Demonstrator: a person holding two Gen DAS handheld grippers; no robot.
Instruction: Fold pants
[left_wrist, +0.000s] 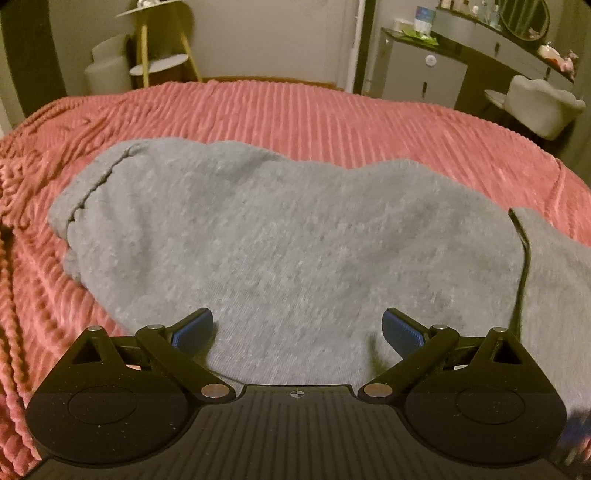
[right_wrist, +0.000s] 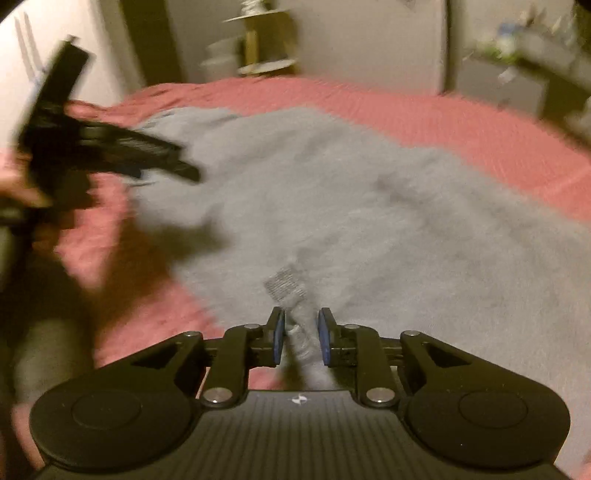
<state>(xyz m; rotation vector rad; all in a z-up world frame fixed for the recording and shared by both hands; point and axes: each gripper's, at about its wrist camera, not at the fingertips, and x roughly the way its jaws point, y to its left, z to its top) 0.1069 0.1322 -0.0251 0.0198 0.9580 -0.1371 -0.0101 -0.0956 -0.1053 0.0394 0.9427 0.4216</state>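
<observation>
**Grey pants on the bed: right gripper at the fabric edge, left gripper spread above the cloth**

The grey pants (left_wrist: 280, 236) lie spread across the pink bedspread (left_wrist: 332, 110), covering its middle. A stitched hem or band shows at their far left end in the left wrist view. At their right side a second layer of the same fabric overlaps the main body, so one fold seems already made; this is a judgement from how the cloth lies.

The right gripper (right_wrist: 301, 338) sits at the near edge of the pants. A ridge of grey fabric, with a small label (right_wrist: 284, 286) just beyond it, stands up between its blue pads (right_wrist: 325, 339). The pads are close together, yet a gap shows on each side of the ridge: jaws narrowly apart, not pressing. Blur makes this less than certain.

The left gripper (left_wrist: 297, 330) hovers over the near part of the pants with its jaws wide and only flat cloth under the gap; nothing held. In the right wrist view it appears over the pants' left edge, blurred, with a hand behind it.

Likely reason for the placement: both tools at the near edge, ready to take or smooth it for the next fold.

Beyond the bed: a yellow-legged shelf (left_wrist: 162, 62) and a grey cabinet (left_wrist: 421, 74).
</observation>
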